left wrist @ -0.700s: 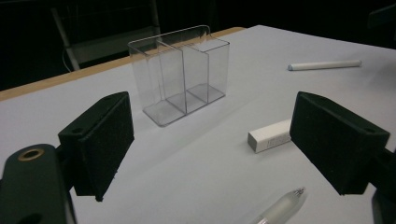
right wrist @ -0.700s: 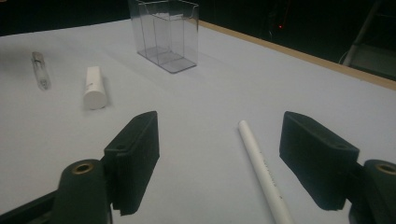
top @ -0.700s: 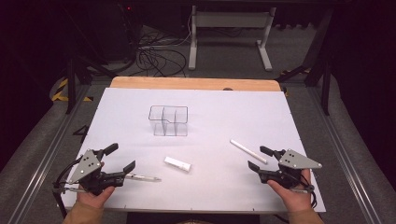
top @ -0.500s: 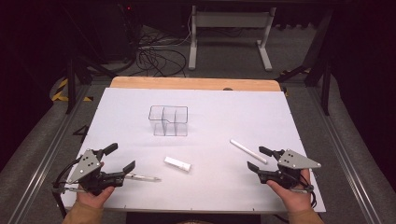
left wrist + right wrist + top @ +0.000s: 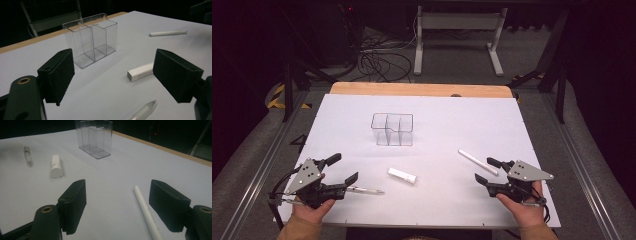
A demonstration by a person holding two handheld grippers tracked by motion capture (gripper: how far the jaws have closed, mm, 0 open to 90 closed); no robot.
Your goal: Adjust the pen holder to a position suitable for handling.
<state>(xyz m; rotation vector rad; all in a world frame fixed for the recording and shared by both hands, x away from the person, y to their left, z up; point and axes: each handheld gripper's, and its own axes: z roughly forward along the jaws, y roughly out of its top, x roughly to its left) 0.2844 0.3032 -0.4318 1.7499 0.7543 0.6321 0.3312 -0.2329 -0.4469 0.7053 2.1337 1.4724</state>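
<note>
The clear divided box (image 5: 392, 129) sits empty mid-table — left tool (image 5: 343, 169) and right tool (image 5: 488, 170) both gape wide, holding nothing.

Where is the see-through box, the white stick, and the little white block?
see-through box (image 5: 392, 129), high view, on its front wall.
white stick (image 5: 478, 162), high view, on the middle of its length.
little white block (image 5: 402, 175), high view, on its top face.
</note>
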